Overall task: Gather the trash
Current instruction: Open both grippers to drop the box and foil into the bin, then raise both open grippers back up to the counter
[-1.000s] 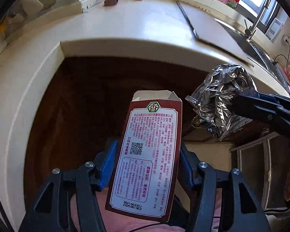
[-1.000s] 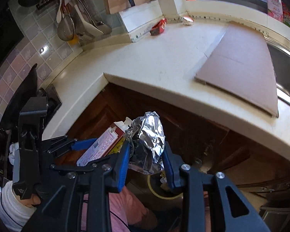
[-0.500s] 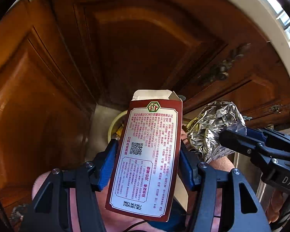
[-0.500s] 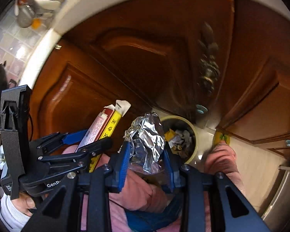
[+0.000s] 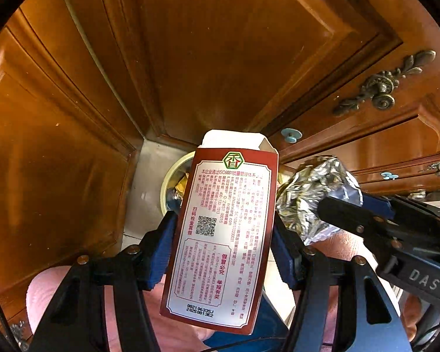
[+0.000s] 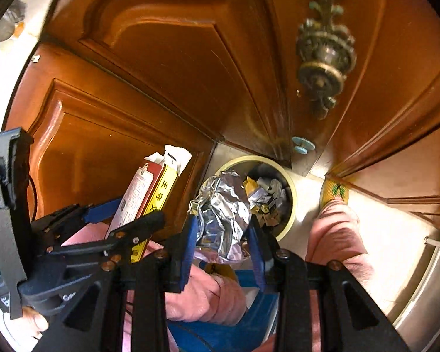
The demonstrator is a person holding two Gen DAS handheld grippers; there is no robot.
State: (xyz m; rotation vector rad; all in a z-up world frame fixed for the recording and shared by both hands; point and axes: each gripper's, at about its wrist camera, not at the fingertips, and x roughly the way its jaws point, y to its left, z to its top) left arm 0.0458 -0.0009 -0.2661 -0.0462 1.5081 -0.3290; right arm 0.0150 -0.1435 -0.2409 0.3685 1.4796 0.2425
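My left gripper [image 5: 223,228] is shut on a flat red and white carton [image 5: 226,228], held upright above the floor; it also shows in the right wrist view [image 6: 149,193]. My right gripper [image 6: 223,228] is shut on a crumpled foil wrapper [image 6: 223,205], seen from the side in the left wrist view [image 5: 311,193]. Both hang above a round cream trash bin [image 6: 290,182] on the floor, which holds several scraps of wrapper. The carton hides most of the bin [image 5: 170,182] in the left wrist view.
Brown wooden cabinet doors [image 5: 190,58] close in on the bin from the left, back and right. An ornate brass handle [image 6: 322,58] juts out near the right gripper. The person's pink-clad legs [image 6: 337,234] and a yellow slipper [image 6: 334,190] stand by the bin.
Both grippers have tipped down from the countertop to the floor and moved lower toward the trash bin. Each keeps hold of its item.
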